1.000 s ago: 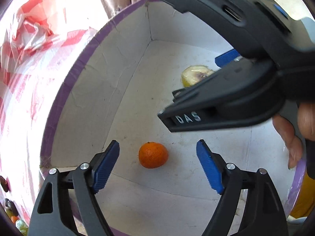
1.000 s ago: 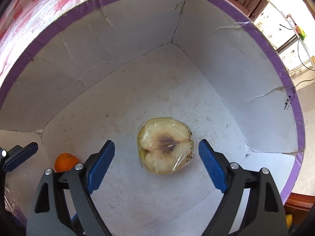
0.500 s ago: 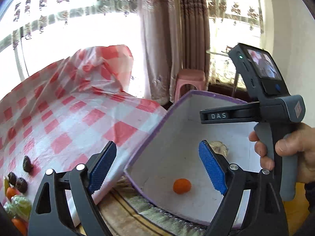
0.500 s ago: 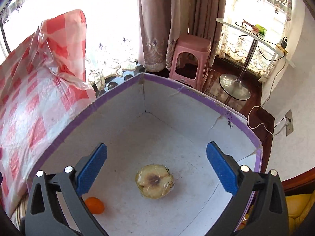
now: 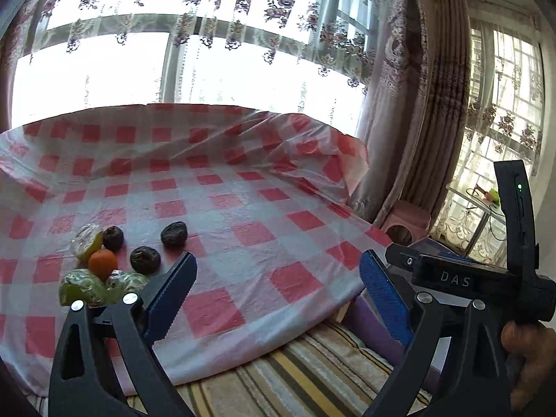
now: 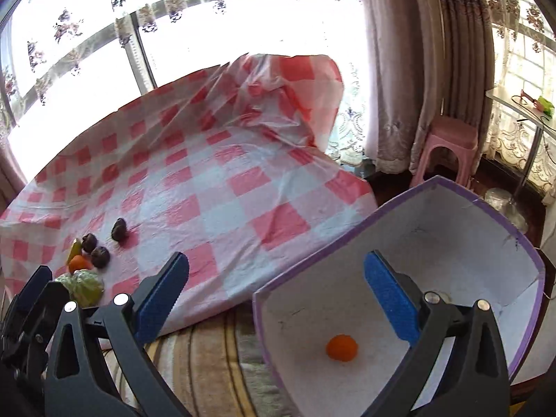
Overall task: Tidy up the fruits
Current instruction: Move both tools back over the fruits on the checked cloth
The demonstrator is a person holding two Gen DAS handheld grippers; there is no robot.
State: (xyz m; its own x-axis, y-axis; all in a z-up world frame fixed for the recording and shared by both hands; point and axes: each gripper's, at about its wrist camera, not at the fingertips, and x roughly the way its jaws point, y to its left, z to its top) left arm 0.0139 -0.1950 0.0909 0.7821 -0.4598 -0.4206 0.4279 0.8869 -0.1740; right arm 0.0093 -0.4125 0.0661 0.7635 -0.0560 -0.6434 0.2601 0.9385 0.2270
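Boxed orange [image 6: 342,347]: right view only

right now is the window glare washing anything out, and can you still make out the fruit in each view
Left wrist: window blown out white, fisheye bends its frame, yet the fruit pile on the checked cloth reads clearly. Right wrist: same glare up top, pile small and dim at the left edge, orange in the box sharp.

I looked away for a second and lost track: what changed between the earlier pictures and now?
Both grippers pulled up and back out of the box and swung left toward the fruit pile on the checked cloth. The left gripper and right gripper stayed open and empty; nothing was grasped or released. The orange lies as before in the box; the wrapped half fruit is now hidden.
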